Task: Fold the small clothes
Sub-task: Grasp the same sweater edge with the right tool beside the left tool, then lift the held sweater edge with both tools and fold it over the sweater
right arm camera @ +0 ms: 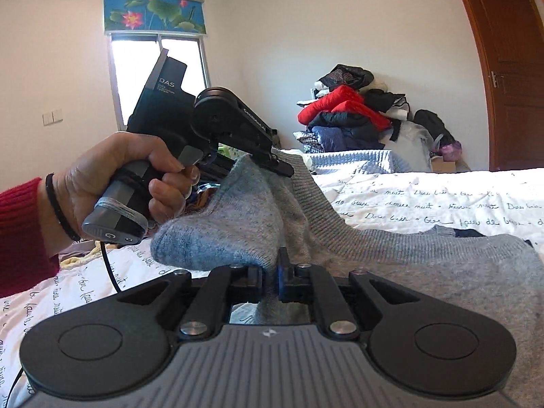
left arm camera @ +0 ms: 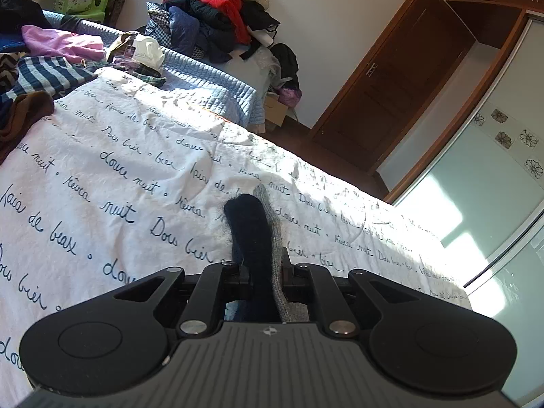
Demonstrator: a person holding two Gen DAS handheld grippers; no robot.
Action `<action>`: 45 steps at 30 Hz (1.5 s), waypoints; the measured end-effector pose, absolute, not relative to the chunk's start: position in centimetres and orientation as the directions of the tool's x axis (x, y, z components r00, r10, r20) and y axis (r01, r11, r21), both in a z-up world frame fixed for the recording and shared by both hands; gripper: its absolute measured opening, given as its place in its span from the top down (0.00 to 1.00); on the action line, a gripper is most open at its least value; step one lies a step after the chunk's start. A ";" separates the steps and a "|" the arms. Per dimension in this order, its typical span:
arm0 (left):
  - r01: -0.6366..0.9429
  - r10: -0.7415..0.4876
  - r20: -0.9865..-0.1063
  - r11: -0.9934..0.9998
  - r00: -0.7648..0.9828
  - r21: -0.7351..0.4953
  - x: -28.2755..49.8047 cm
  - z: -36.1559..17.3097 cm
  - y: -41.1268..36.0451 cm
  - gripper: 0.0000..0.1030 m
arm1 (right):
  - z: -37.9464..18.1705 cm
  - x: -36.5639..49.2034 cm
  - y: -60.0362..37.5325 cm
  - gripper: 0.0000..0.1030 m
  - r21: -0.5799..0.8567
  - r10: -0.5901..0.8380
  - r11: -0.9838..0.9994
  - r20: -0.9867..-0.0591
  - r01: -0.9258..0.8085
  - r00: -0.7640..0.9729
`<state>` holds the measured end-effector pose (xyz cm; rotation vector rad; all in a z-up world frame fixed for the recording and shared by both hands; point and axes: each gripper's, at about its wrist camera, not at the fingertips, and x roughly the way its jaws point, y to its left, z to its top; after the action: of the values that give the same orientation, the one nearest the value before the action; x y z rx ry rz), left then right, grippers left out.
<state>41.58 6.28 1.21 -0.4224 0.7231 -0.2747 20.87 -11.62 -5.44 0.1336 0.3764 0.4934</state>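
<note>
We are holding a grey sweater with both grippers: the left gripper is clenching a bunched fold, dark lining and grey knit poking out ahead of its fingers, and the right gripper is pinching another fold of the same knit. Most of the sweater is lying on the bedsheet beyond and beside the right fingers. We are judging the risk as slippage: thick knit is bunching between the fingers, so pulling the two folds apart unevenly could drag one free or skew the crease.

Both wrist views close, low over bed; shared clothes pile.
</note>
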 end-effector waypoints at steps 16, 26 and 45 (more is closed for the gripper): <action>0.191 -0.402 -0.578 0.900 0.710 -0.392 41.1 3.4 -3.3 0.89 | -5.9 20.3 -19.0 0.94 0.403 0.467 0.850 -0.280 -0.339 0.839; 0.252 -0.405 -0.622 0.913 0.671 -0.322 41.5 3.0 -9.9 0.89 | -6.9 20.2 -22.3 0.94 0.487 0.454 0.827 -0.281 -0.282 0.846; 0.319 -0.407 -0.712 0.910 0.572 -0.264 43.1 -2.6 -20.0 0.89 | -10.5 19.6 -28.3 0.94 0.639 0.406 0.764 -0.361 -0.095 0.840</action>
<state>43.13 -20.00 -2.64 -0.1103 0.8627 -0.4268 19.60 -28.33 -10.46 0.6503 0.5105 0.2853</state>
